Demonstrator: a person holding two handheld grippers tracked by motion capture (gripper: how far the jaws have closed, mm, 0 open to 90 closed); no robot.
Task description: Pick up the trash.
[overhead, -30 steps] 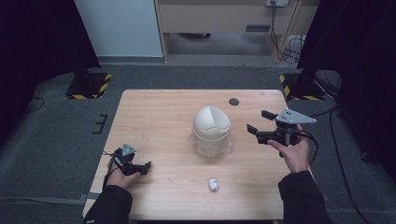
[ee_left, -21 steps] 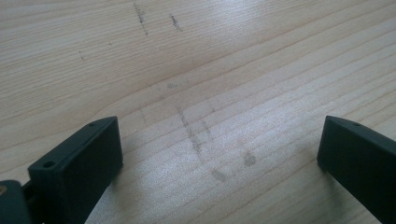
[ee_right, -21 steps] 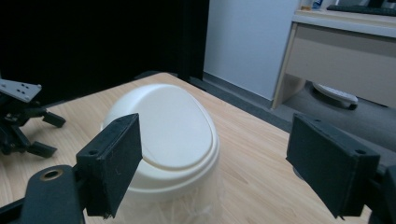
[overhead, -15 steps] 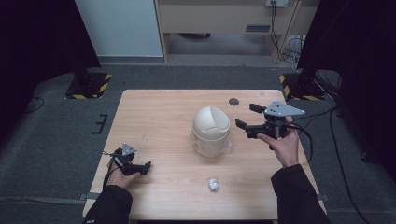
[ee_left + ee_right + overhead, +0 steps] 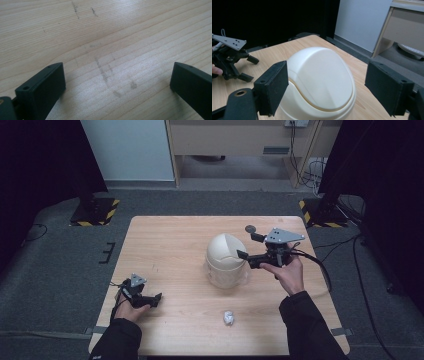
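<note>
A cream domed bin with a swing lid [image 5: 226, 260] [image 5: 319, 82] stands at the middle of the wooden table [image 5: 170, 245]. My right gripper [image 5: 249, 245] [image 5: 327, 85] is open just right of the dome, its jaws pointing at the lid without touching it. A small crumpled white paper ball [image 5: 228, 318] lies near the front edge. My left gripper [image 5: 155, 299] [image 5: 117, 82] rests low on the front left of the table, open, with bare wood between its jaws. In the right gripper view the left gripper [image 5: 247, 68] sits beyond the bin.
A small dark round disc [image 5: 250, 228] lies on the table behind the right gripper. Cables [image 5: 320, 270] trail off the right edge. Dark curtains and stand bases flank the table; a cabinet stands at the back.
My right gripper has moved left from the table's right side up to the bin's dome. The left gripper has stayed put.
</note>
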